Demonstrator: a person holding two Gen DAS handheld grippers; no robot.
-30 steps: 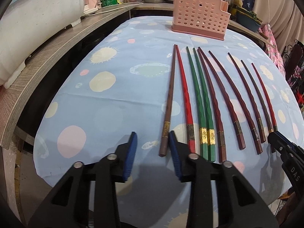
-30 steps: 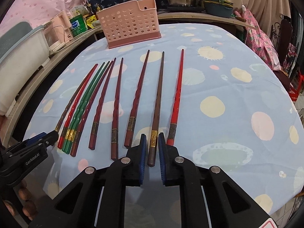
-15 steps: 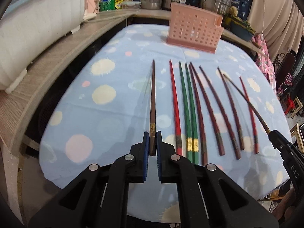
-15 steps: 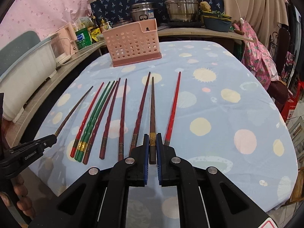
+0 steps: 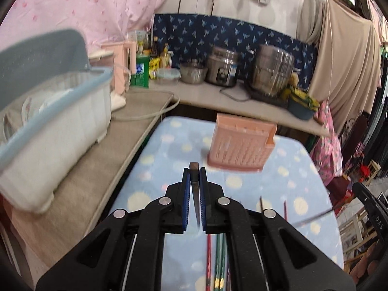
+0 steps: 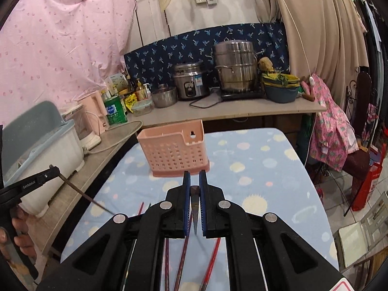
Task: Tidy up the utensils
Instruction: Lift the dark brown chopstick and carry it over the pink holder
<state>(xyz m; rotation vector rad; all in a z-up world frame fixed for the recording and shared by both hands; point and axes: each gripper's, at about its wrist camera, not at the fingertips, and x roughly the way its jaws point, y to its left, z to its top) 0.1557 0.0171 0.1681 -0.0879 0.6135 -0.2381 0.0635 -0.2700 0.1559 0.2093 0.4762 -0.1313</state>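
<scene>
Both grippers aloft, a brown chopstick pinched in each

Left gripper (image 5: 194,174) clamps its brown chopstick (image 5: 194,189), tip slanting down; right gripper (image 6: 194,178) grips another (image 6: 194,208) likewise. Only the right wrist view shows the pink holder's (image 6: 174,150) notched wall sharply.

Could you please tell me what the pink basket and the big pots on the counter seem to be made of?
The pink basket looks like moulded matte plastic: an even colour, thin walls and a grid of punched holes. The big pots look like stainless steel: silvery, shiny stacked tiers with bright reflections. Neither can be told for sure from looks alone.
</scene>
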